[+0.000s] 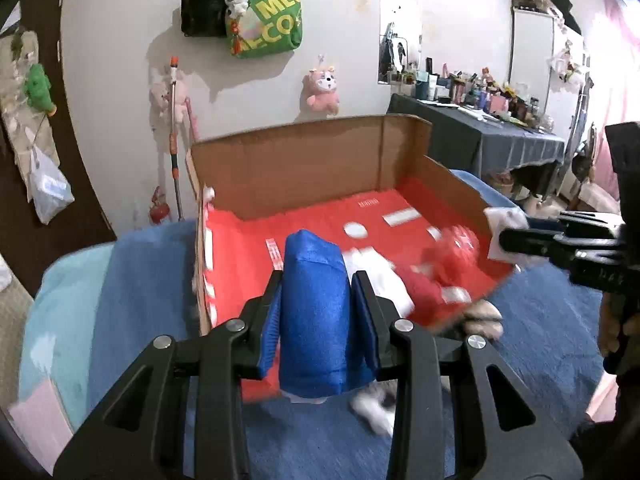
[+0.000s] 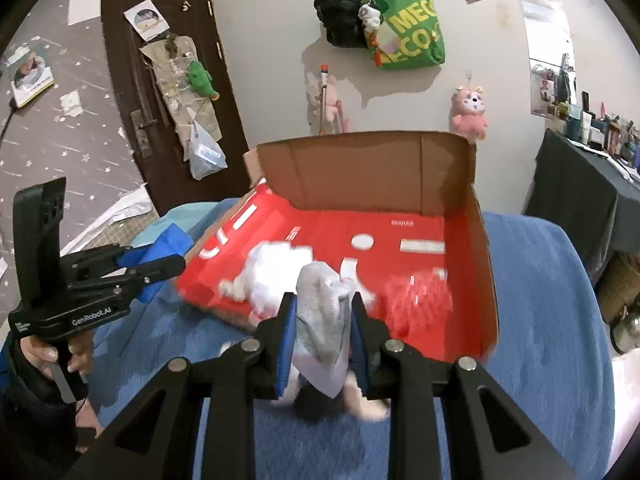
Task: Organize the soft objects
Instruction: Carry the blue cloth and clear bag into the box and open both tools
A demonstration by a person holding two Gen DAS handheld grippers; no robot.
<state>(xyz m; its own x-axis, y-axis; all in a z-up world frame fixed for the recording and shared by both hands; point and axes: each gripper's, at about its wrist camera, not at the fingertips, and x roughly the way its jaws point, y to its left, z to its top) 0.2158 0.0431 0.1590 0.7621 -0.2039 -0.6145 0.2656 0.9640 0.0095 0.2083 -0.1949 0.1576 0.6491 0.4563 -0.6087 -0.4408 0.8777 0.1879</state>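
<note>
Left gripper (image 1: pixel 318 304): jaws narrowly parted and clamped on a blue fabric item (image 1: pixel 314 312), which is pinched between the blue pads and stands up past the fingertips; it is held over the near-left part of the box. Right gripper (image 2: pixel 325 326): jaws closed on a grey-white cloth (image 2: pixel 324 320), bunched above the pads with a corner hanging below them; in the left wrist view the same gripper is seen at the right edge with the white cloth at its tip, beside the box's right wall. A hand (image 2: pixel 60 356) is seen wrapped round the left gripper's handle at the near left of the right wrist view. A shallow cardboard box (image 1: pixel 304 164) with a red printed floor is set on a blue blanket (image 1: pixel 540 320), far wall upright, near side open or folded flat. Inside it, blurred: a white fluffy item (image 2: pixel 272 276) at the near left and a red fluffy item (image 2: pixel 420 300) to its right. A pale soft item (image 2: pixel 368 400) lies on the blanket just below the right gripper; detail cannot be made out. Room: white wall behind with a green tote bag (image 1: pixel 268 20), a black bag (image 1: pixel 202 4) and a pink plush toy (image 1: pixel 322 90) hung on it; a dark door (image 2: pixel 168 92) at the left; a cluttered table with a dark cloth (image 1: pixel 500 140) at the far right.
</note>
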